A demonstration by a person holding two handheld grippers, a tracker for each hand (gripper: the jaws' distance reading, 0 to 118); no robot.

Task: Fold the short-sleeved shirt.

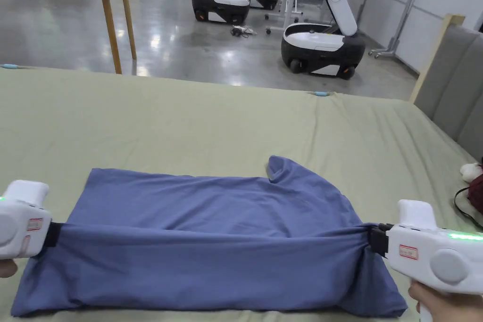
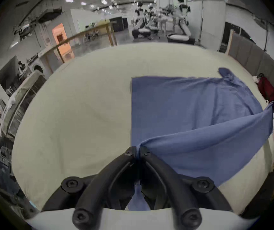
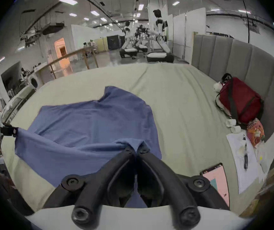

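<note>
The blue shirt (image 1: 212, 233) lies spread on the green sheet (image 1: 188, 120) of a bed, its near edge lifted off the sheet and stretched between the two grippers. The left gripper (image 2: 138, 152) has its jaws closed on a bunched fold at the shirt's left side; the right gripper (image 3: 136, 149) has its jaws closed on a bunched fold at the right side. One sleeve (image 1: 283, 167) sticks up at the far edge. A red bag (image 3: 239, 104) stands against the grey headboard (image 3: 232, 54); its contents are hidden. Papers (image 3: 242, 157) and a phone (image 3: 216, 178) lie near it. In the head view, both gripper bodies are cut off by the frame edges.
</note>
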